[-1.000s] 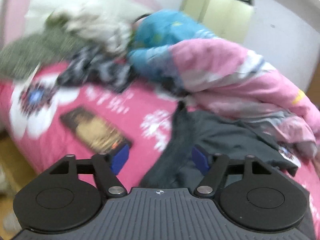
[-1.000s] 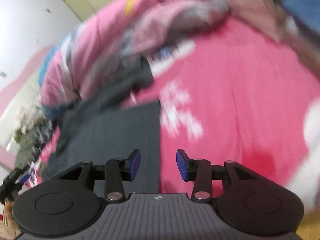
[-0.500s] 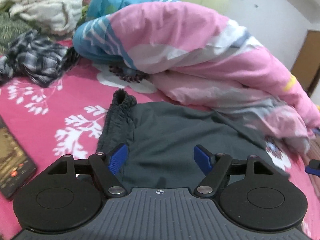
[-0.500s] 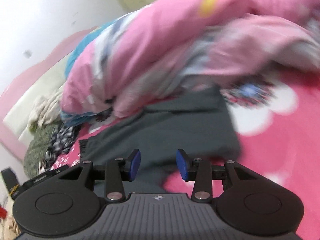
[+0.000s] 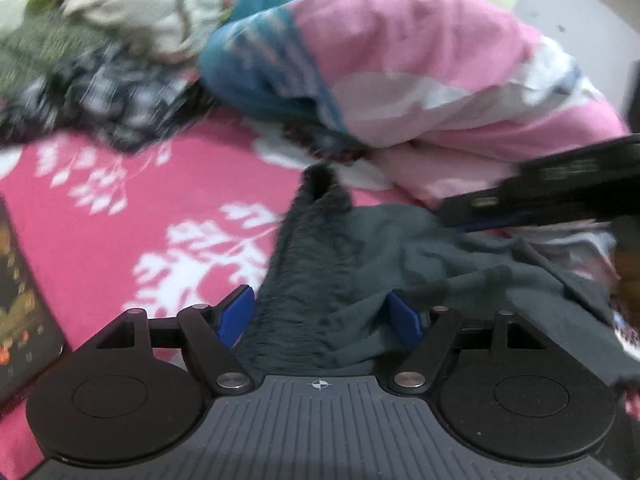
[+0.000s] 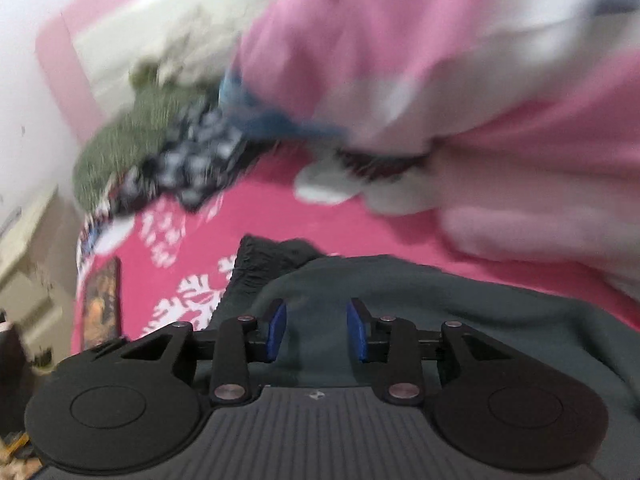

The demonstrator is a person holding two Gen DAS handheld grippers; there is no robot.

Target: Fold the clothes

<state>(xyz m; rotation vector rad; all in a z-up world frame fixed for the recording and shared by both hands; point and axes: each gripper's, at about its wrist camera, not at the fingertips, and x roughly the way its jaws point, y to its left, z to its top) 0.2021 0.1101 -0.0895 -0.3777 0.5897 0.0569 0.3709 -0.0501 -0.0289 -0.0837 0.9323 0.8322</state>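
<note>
Dark grey pants (image 5: pixel 360 264), flat half a second ago, are now bunching up on the bed (image 5: pixel 160 200) between the wide-apart left gripper (image 5: pixel 320 320), while the right gripper (image 6: pixel 316 328) is hovering half-open just above them.

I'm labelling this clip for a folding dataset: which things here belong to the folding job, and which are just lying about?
Job:
dark grey garment
left gripper, open
right gripper, open

Lying about:
pink quilt
checked cloth
green cloth
cream cloth
phone
pink bedsheet
</note>
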